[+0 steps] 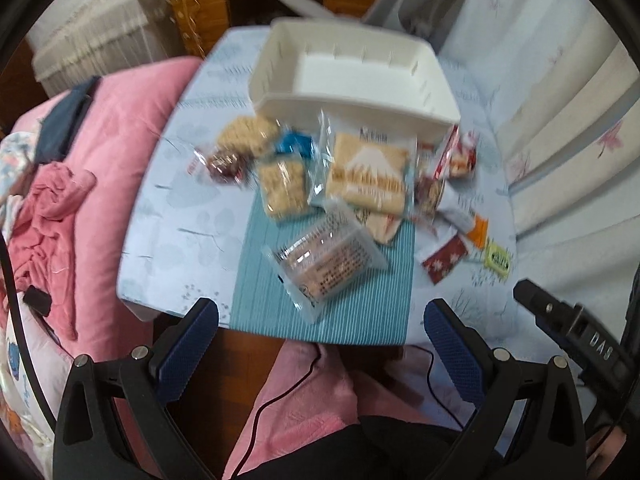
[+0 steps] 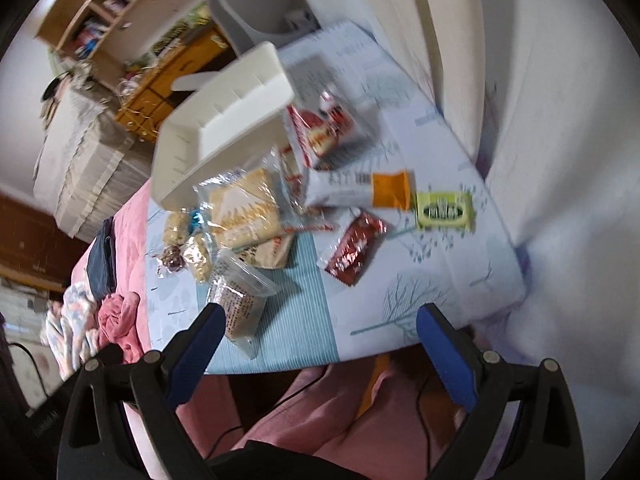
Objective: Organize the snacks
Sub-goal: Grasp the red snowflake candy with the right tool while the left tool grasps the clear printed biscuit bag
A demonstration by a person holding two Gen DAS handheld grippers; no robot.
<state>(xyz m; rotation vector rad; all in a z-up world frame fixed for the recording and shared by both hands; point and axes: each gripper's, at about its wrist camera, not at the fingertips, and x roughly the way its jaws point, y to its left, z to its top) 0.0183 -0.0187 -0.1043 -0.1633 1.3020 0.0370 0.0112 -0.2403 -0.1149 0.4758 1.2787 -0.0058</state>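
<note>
Hovering short of the table's near edge, both tongs are spread wide w/ nothing between the blue pads: left tongs (image 1: 321, 322) sit over the striped blue mat (image 1: 332, 312), right tongs (image 2: 320, 326) a bit further right, above the tree-print cloth. Neither touches a snack yet.

Nearest grab looks like the clear packet w/ printed text (image 1: 326, 258), lying flat on the mat just ahead of the left tongs. My guess: come in low, close on the packet's long sides rather than on the crinkly sealed end, and lift slowly, since film like that prob slips. The dark red sachet (image 2: 354, 250) suits the right tongs, w/ the yellow-green packet (image 2: 446, 210) and orange-ended wrapper (image 2: 360, 190) beyond it.

Further out, the snack pile crowds the white bin (image 1: 360, 106) at the table's far end: the Fuji-print bag (image 1: 366, 180) touches its front wall, red packets by its right corner. Bin interior looks bare, so sorting hasn't begun.
</note>
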